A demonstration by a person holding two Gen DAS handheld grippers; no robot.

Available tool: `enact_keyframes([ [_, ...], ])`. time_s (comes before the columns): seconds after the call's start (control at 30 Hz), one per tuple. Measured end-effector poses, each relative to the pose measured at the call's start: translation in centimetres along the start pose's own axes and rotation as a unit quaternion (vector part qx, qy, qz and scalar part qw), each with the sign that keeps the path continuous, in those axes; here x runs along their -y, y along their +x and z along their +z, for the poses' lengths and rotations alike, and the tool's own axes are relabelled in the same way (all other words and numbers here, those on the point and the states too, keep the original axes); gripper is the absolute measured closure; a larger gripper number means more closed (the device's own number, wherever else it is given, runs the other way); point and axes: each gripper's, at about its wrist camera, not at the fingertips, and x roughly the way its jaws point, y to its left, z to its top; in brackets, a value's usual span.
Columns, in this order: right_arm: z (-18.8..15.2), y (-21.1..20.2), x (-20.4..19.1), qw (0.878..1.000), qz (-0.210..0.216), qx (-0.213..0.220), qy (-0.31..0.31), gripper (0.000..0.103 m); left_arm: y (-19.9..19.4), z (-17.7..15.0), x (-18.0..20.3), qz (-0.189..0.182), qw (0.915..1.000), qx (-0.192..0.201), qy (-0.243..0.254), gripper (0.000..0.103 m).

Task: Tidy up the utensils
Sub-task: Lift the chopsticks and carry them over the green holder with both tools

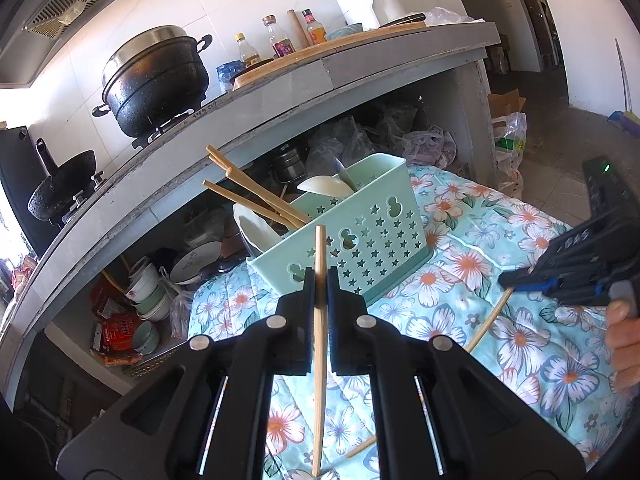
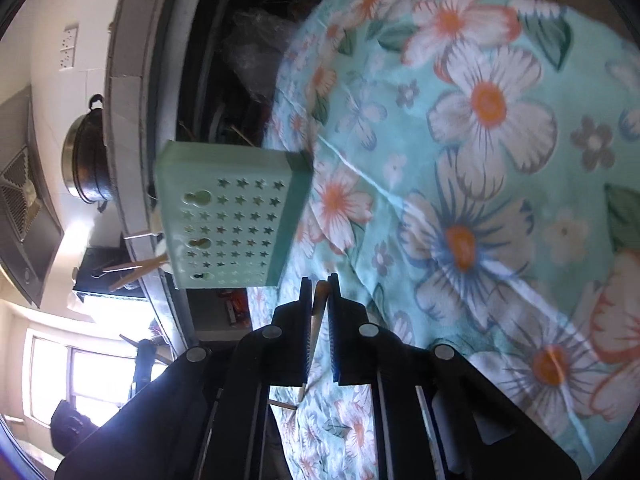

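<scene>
A mint-green utensil holder [image 1: 360, 240] with star-shaped holes stands on the floral cloth [image 1: 520, 352]. Several chopsticks [image 1: 248, 200] and white spoons [image 1: 328, 186] stick out of it. My left gripper [image 1: 320, 276] is shut on one upright chopstick [image 1: 319, 248], just in front of the holder. At the right, my right gripper [image 1: 506, 280] is shut on another chopstick [image 1: 490, 322] that slants down to the cloth. The right wrist view is rolled sideways: the right gripper [image 2: 319, 280] clamps that chopstick [image 2: 317, 320], with the holder [image 2: 228, 216] ahead and to the left.
A loose chopstick [image 1: 360, 446] lies on the cloth near the bottom. Behind the holder runs a grey counter [image 1: 280, 92] carrying a black pot [image 1: 156, 80], a wok [image 1: 64, 188] and bottles [image 1: 280, 38]. Bowls [image 1: 148, 292] and bags fill the space beneath. A hand [image 1: 624, 332] grips the right tool.
</scene>
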Motion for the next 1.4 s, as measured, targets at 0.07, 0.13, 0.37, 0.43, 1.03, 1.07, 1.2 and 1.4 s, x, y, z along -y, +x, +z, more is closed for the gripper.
enact_keyframes([
  [0.07, 0.3, -1.3, -0.5, 1.000, 0.007, 0.011, -0.009, 0.096, 0.0, 0.0, 0.0, 0.000, 1.0000, 0.000, 0.000, 0.098],
  [0.13, 0.5, -2.5, -1.1, 0.999, 0.012, 0.024, -0.019, 0.097, 0.0, -0.1, 0.0, 0.000, 1.0000, 0.000, 0.000, 0.098],
  [0.37, 0.3, -7.7, -3.9, 0.994, 0.032, 0.079, -0.065, 0.097, -0.1, -0.1, -0.1, -0.001, 1.0000, 0.003, -0.001, 0.098],
  [0.43, -0.1, -8.7, -4.7, 0.992, 0.033, 0.093, -0.076, 0.097, -0.2, -0.1, -0.2, -0.001, 1.0000, 0.005, -0.003, 0.098],
  [1.03, -3.4, -12.1, -8.8, 0.973, 0.026, 0.152, -0.171, 0.097, -2.1, -0.1, -3.6, -0.026, 0.9971, 0.019, -0.069, 0.098],
  [1.07, -3.4, -12.2, -8.7, 0.973, 0.028, 0.152, -0.170, 0.097, -2.3, 0.0, -3.7, -0.027, 0.9968, 0.020, -0.073, 0.099],
  [1.2, -3.5, -12.8, -8.5, 0.973, 0.033, 0.156, -0.167, 0.097, -3.0, 0.4, -4.0, -0.038, 0.9949, 0.027, -0.090, 0.099],
  [1.4, -3.8, -13.4, -8.9, 0.971, 0.036, 0.163, -0.170, 0.097, -4.1, 1.0, -4.5, -0.048, 0.9922, 0.043, -0.107, 0.099],
])
